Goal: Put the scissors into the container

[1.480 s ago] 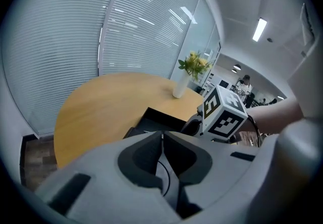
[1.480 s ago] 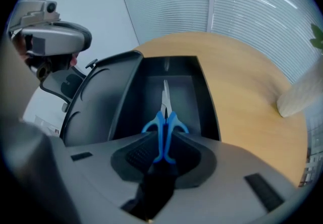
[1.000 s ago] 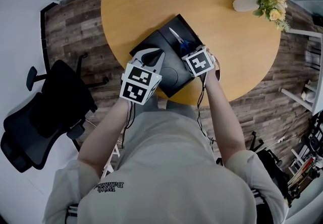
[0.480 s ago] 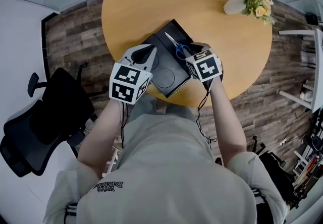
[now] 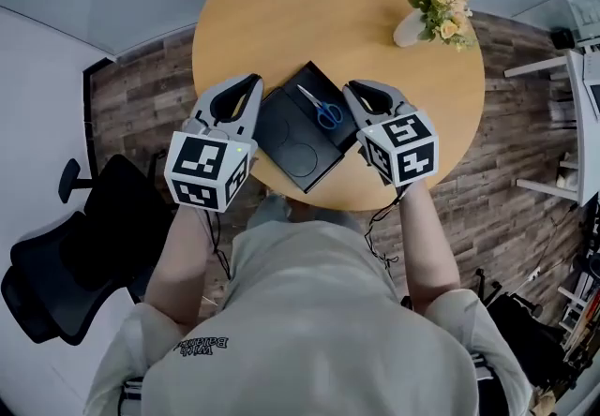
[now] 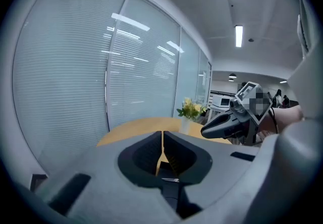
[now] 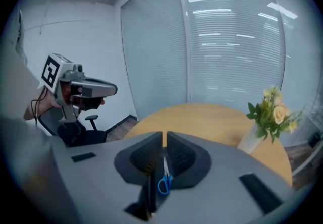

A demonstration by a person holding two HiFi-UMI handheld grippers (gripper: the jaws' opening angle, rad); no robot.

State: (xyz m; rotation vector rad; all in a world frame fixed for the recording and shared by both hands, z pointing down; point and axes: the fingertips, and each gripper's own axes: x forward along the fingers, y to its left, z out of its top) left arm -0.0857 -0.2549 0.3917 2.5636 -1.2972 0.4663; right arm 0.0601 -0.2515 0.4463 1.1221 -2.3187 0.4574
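Observation:
The scissors, with blue handles, lie flat in the far right part of the black container on the round wooden table. My left gripper is held up off the table at the container's left side, shut and with nothing in it. At the container's right side, my right gripper is also raised and shut on nothing. In the right gripper view the scissors show far below through the slit between the jaws of my right gripper. My left gripper points across the table.
A white vase of yellow flowers stands at the table's far right, the vase of flowers also showing in the right gripper view. A black office chair stands on the wood floor at the left. Glass walls with blinds surround the room.
Both grippers have lifted away from the container and spread apart to its two sides. The scissors stay lying in the container. The head view has shifted.

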